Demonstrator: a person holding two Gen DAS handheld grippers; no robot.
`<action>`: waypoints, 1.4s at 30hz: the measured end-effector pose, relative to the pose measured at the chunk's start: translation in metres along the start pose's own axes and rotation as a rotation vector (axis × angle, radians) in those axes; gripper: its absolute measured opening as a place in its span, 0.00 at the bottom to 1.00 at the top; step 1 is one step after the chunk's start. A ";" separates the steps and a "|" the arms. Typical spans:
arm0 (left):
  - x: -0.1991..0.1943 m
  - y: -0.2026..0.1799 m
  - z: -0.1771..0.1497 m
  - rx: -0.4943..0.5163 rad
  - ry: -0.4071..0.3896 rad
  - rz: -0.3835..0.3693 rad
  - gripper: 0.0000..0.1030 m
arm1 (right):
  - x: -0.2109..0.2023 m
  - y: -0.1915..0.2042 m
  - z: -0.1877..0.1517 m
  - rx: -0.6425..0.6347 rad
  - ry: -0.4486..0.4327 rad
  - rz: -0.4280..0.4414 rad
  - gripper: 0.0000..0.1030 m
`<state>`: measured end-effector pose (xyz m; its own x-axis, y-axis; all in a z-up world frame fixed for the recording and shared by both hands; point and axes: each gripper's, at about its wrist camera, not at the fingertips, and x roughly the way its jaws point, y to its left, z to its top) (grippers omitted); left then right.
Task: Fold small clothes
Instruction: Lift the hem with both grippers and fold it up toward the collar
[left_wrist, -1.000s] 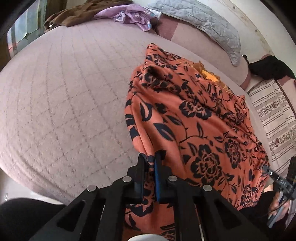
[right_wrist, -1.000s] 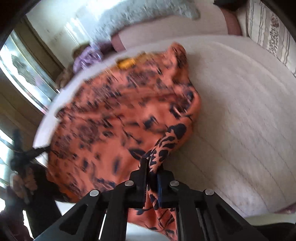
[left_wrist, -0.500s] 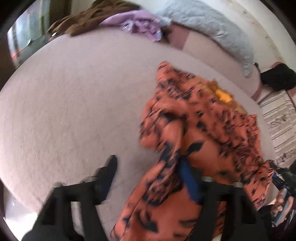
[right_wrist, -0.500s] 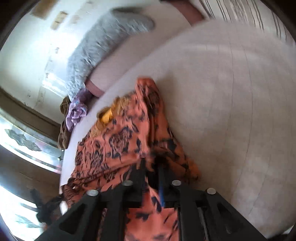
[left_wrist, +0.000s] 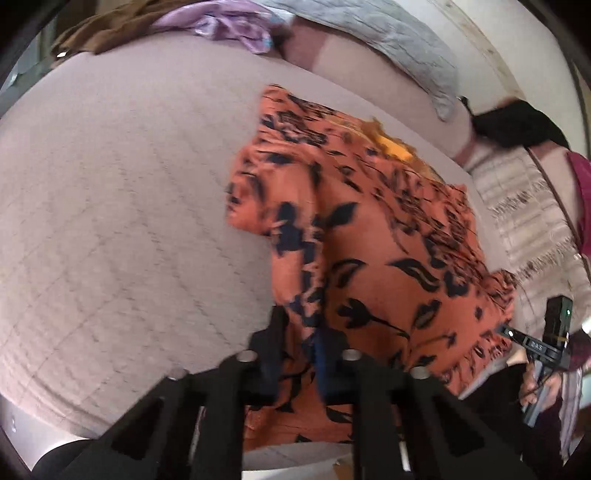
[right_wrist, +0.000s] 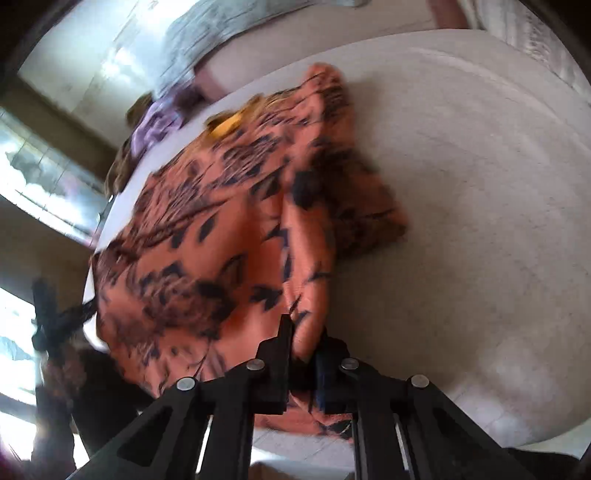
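An orange garment with a black flower print (left_wrist: 369, 236) lies spread on the bed and hangs over its near edge. My left gripper (left_wrist: 301, 347) is shut on the garment's near left edge, with cloth bunched between the fingers. The same orange garment (right_wrist: 221, 236) fills the middle of the right wrist view. My right gripper (right_wrist: 303, 350) is shut on a fold of its near right edge. A yellow lining (left_wrist: 395, 146) shows at the garment's far end. Both views are blurred by motion.
The bed (left_wrist: 110, 206) has a pale quilted cover. At its far side lie a grey pillow (left_wrist: 388, 44), a purple cloth (left_wrist: 229, 27) and a brown cloth (left_wrist: 110, 26). A black cloth (left_wrist: 517, 123) and a striped cloth (left_wrist: 524, 218) lie at the right.
My left gripper opened half a second ago and is shut on the garment's edge again. Both grippers have shifted with the cloth, and its left side has bunched up.
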<state>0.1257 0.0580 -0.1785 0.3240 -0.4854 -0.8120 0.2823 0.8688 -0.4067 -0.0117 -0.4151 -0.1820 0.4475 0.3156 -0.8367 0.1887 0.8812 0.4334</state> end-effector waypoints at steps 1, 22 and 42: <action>-0.002 -0.004 0.001 0.013 0.001 -0.018 0.10 | -0.003 0.005 -0.001 -0.023 -0.006 -0.007 0.09; 0.032 0.021 0.213 -0.153 -0.052 -0.054 0.10 | -0.052 -0.036 0.196 0.291 -0.357 0.254 0.12; 0.006 -0.038 0.099 0.074 -0.384 -0.146 0.79 | 0.022 0.059 0.125 -0.051 -0.173 0.004 0.39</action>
<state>0.2067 0.0128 -0.1265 0.5848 -0.6164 -0.5273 0.4101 0.7855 -0.4635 0.1188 -0.4000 -0.1328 0.5926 0.2583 -0.7630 0.1435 0.8982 0.4155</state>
